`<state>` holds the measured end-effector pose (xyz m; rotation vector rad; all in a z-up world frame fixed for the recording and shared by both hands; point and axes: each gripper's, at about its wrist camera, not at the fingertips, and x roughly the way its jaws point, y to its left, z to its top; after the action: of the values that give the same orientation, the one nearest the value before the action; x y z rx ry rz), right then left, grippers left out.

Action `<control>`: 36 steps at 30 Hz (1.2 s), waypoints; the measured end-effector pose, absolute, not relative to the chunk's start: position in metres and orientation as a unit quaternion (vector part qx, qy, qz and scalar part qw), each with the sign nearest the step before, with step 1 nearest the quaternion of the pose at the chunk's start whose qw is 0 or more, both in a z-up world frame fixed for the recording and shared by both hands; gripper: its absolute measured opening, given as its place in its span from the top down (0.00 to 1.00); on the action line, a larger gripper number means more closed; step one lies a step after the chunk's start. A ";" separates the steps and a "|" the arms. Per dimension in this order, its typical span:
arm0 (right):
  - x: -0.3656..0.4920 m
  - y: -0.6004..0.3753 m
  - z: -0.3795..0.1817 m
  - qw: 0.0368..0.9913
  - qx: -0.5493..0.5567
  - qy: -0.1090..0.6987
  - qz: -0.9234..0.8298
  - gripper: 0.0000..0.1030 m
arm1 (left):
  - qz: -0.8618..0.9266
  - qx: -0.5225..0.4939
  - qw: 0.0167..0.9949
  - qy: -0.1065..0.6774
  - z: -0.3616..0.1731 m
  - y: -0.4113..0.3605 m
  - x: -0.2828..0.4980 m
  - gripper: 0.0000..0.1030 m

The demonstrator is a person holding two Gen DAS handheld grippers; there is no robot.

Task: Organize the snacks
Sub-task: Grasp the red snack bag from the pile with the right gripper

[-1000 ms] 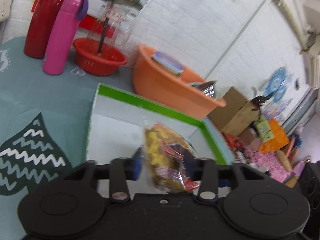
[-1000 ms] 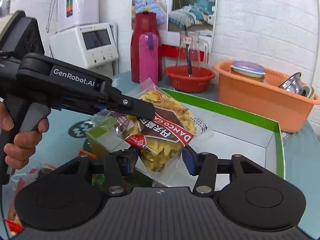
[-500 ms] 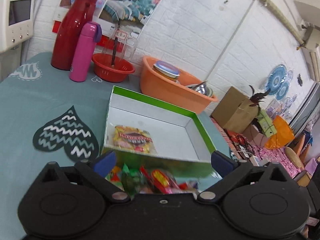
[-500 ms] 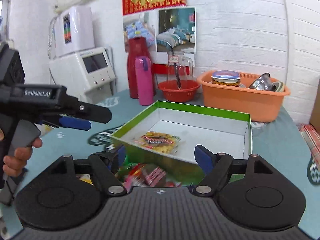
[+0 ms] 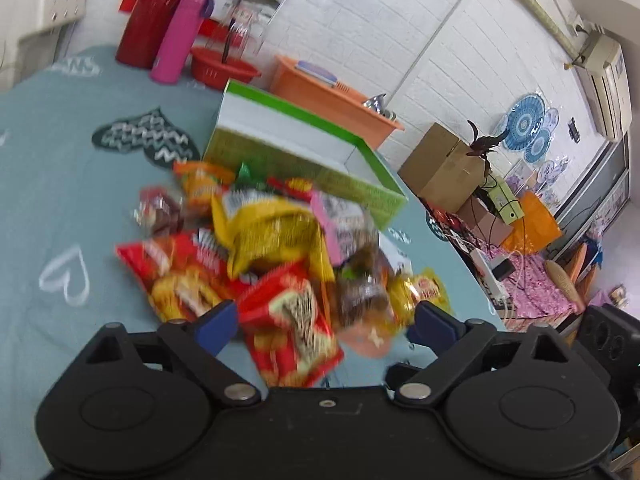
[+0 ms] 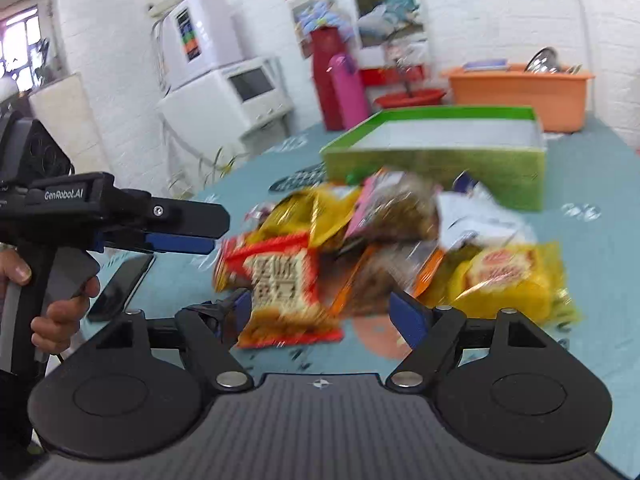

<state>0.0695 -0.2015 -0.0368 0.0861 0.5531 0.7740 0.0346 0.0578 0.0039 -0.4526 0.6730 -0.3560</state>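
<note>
A pile of snack bags (image 5: pixel 264 248) lies on the teal tablecloth in front of the green-rimmed box (image 5: pixel 304 160). The pile also shows in the right wrist view (image 6: pixel 380 240), before the box (image 6: pixel 436 160). My left gripper (image 5: pixel 326 326) is open and empty above a red-and-white bag (image 5: pixel 292 320). My right gripper (image 6: pixel 328 314) is open and empty, its jaws either side of that bag (image 6: pixel 280 284). The left gripper's fingers (image 6: pixel 176 242) reach in from the left in the right wrist view. The view is blurred by motion.
A red thermos (image 5: pixel 154 16), a pink bottle (image 5: pixel 180 36), a red bowl (image 5: pixel 224 68) and an orange basin (image 5: pixel 332 100) stand behind the box. A black phone (image 6: pixel 120 284) lies on the cloth at left. White appliances (image 6: pixel 228 96) stand beyond the table. Cardboard boxes (image 5: pixel 444 164) are on the floor.
Both grippers let go of the chips bag, which landed in the box, then drew back and tilted down over the snack pile. Both stay open.
</note>
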 end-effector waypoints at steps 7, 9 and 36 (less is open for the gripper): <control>0.079 -0.157 -0.044 0.868 -0.027 0.238 0.434 0.00 | -0.156 -0.273 0.891 0.327 -0.019 0.073 0.027 0.00; 0.087 -0.148 -0.049 0.873 -0.040 0.237 0.426 0.00 | -0.152 -0.275 0.891 0.329 -0.023 0.073 0.030 0.00; 0.059 -0.170 -0.044 0.864 0.016 0.260 0.431 0.38 | -0.186 -0.238 0.899 0.318 -0.006 0.056 0.034 0.47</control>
<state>0.0585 -0.1700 -0.0439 0.0328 0.5440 0.9033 0.0343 0.0560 -0.0057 -0.4926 0.6587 -0.3845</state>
